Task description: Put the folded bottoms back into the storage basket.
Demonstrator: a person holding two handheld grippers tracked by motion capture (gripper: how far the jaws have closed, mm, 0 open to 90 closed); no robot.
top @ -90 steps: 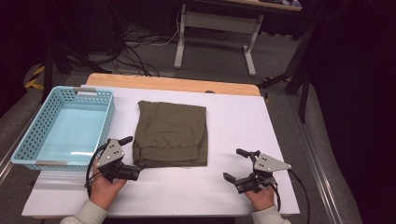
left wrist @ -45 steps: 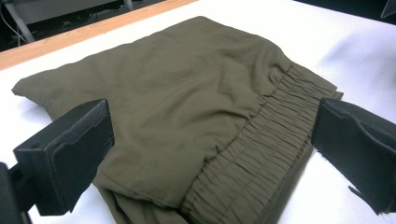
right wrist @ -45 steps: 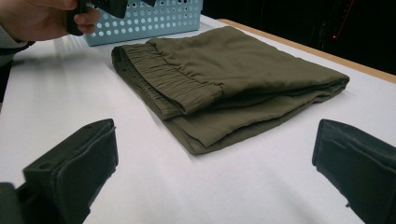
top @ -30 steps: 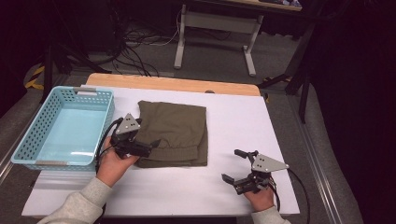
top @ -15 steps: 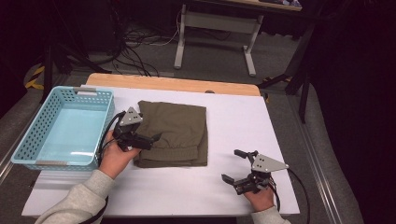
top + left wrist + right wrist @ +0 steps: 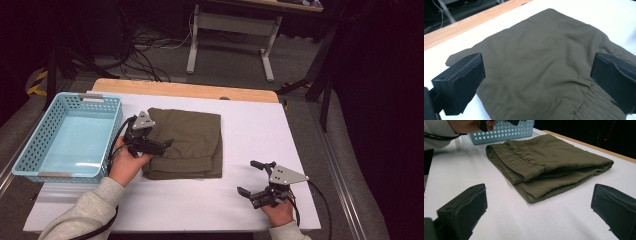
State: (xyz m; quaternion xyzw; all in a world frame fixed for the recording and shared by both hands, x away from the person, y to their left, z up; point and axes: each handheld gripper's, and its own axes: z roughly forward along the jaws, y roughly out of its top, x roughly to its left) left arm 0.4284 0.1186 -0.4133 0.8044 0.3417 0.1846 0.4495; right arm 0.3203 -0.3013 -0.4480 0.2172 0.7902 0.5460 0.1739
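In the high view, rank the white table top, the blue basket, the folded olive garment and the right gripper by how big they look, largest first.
1. White table top, largest by far.
2. Blue basket.
3. Folded olive garment, slightly smaller than the basket, though the two look close.
4. Right gripper, smallest.

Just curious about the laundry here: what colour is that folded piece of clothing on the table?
The folded fabric garment is plain olive green, clearest in the right gripper view.
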